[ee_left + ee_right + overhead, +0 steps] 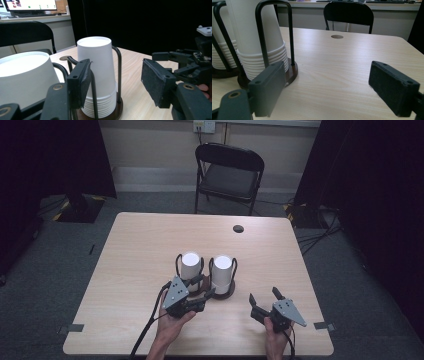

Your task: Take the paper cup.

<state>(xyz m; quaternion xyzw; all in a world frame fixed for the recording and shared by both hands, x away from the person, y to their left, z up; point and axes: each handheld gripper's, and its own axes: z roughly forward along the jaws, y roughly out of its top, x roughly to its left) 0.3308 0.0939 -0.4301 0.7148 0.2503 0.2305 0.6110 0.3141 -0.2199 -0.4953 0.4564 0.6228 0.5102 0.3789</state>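
Two stacks of upturned white paper cups stand mid-table, each in a black wire holder on a dark round base: the left stack [190, 265] [23, 75] and the right stack [222, 271] [96, 62] [253, 35]. My left gripper [203, 287] [117, 77] is open, low at the front of the holders, with the right stack just ahead of its jaws and nothing held. My right gripper [263, 296] [329, 87] is open and empty over bare table, to the right of the right stack's base [290, 71].
The wooden table [150, 240] has a round cable hole [238, 228] [337, 36] near its far edge. A black folding chair [230, 172] stands behind the table. Dark curtains hang on both sides. Cables lie on the grey floor at the right.
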